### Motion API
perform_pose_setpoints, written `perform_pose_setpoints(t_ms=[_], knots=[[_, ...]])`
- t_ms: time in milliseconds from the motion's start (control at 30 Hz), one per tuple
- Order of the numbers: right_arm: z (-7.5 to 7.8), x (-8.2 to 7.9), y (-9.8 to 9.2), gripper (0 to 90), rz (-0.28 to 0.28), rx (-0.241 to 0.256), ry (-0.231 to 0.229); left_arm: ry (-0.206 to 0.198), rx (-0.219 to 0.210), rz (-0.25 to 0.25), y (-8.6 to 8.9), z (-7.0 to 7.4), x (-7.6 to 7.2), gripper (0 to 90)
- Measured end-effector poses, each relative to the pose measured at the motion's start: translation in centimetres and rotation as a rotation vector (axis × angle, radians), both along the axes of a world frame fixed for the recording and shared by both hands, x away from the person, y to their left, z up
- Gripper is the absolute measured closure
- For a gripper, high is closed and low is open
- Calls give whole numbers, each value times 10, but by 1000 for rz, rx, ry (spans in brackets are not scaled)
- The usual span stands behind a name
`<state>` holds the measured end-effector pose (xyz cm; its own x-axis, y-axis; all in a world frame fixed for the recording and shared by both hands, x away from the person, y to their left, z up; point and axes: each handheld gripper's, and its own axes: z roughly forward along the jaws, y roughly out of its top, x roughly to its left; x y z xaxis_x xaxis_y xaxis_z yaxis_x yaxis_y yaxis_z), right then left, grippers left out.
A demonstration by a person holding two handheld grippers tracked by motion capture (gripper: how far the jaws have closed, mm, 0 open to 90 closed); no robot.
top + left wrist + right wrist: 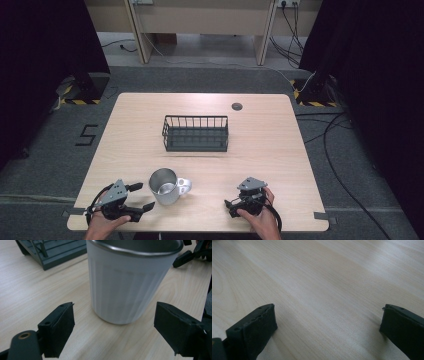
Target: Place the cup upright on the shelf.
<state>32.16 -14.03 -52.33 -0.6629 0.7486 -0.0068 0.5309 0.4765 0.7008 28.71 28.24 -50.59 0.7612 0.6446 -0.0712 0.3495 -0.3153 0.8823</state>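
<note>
Left gripper [142, 196] spread wide beside the cup [164, 186], near the table's [280, 150] front edge.
Closing off-centre could tip the cup; the right gripper [231, 206], also spread, holds nothing.

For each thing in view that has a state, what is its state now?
Metal cup: upright on the table, empty, handle toward the right gripper.
Wire basket: upright, empty.
Left gripper: open, jaws apart before the cup, not touching it.
Right gripper: open, above bare table.
</note>
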Motion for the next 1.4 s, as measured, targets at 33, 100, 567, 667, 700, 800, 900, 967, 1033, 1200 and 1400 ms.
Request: perform_pose_setpoints(t_ms=[33,100,567,667,700,800,900,967,1033,1200,1400], knots=[[0,0,0,6,0,0,0,0,0,0,0,0,0,158],[0,0,0,5,4,0,-1,-6,-8,-4,-2,1,0,155],[0,0,0,5,14,0,0,-41,-53,-31,-15,13,6,151],[0,0,0,5,15,0,0,-49,-63,-32,-19,17,8,151],[0,0,0,5,16,0,0,-52,-63,-33,-19,17,9,150],[0,0,1,5,19,0,-1,-53,-68,-46,-22,19,11,148],[0,0,1,5,21,-1,-1,-56,-62,-45,-25,20,12,126],[0,0,1,5,21,-1,1,-53,-65,-45,-27,20,14,110],[0,0,1,5,22,-1,1,-53,-62,-46,-29,21,15,95],[0,-1,1,5,23,-1,4,-51,-60,-59,-34,20,21,68],[0,-1,1,5,28,0,2,-49,-72,-74,-40,19,29,55]])
